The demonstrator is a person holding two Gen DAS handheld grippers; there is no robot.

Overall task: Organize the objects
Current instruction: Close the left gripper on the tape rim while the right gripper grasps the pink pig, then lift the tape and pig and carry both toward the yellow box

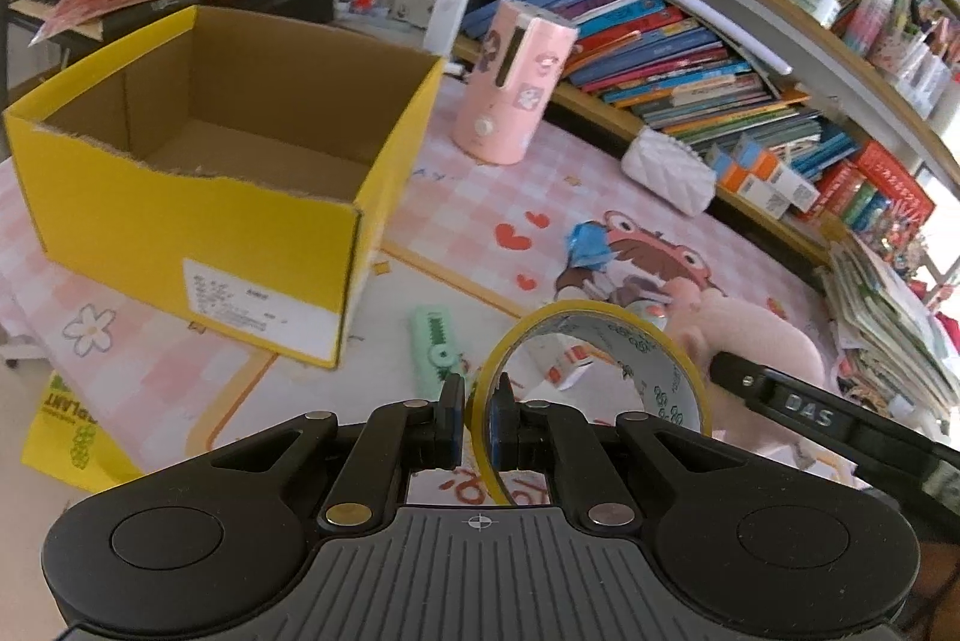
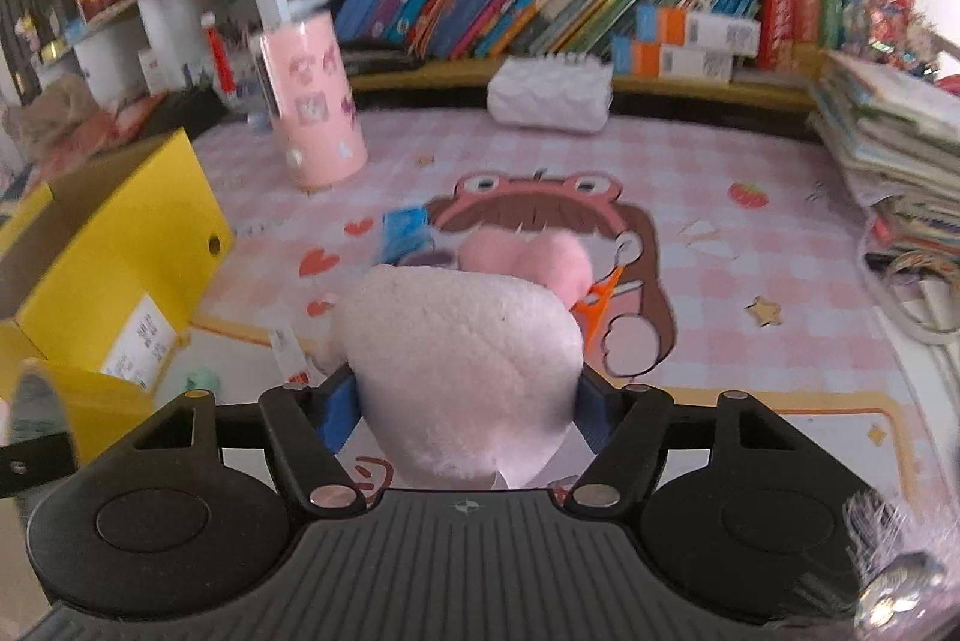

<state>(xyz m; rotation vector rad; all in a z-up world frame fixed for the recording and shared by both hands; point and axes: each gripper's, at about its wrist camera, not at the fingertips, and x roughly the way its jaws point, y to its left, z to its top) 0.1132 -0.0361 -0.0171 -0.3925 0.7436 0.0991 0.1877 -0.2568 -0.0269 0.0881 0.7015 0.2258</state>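
Pink-checked, cartoon-printed desk mat (image 1: pixel 456 197) covers the work surface, with crowded bookshelves (image 1: pixel 690 41) curving along the far side from twelve to three o'clock in the left wrist view. At ten o'clock in that view stands an open yellow cardboard box (image 1: pixel 198 197) with a white label on its near side, its brown inside bare as far as can be seen. Just beside the box's right corner, at twelve o'clock from the gripper, a mint-green plastic correction-tape dispenser (image 1: pixel 437 341) lies flat on the mat. A tall pink cylindrical container with stickers (image 1: pixel 510 83) stands upright at one o'clock, and a crumpled blue wrapper (image 1: pixel 588 245) lies farther right.

The left gripper (image 1: pixel 477 416) is clamped on the rim of a yellow-edged ring of clear packing tape (image 1: pixel 600 371), which it holds upright on edge, one finger outside the ring and one inside.

In the right wrist view, the right gripper (image 2: pixel 465 407) squeezes a pale pink fluffy plush toy (image 2: pixel 462 359) between its blue pads (image 2: pixel 339 410); the toy bulges forward toward twelve o'clock, hiding the fingertips. A white quilted pouch (image 2: pixel 549 92) rests against the shelf at twelve o'clock.
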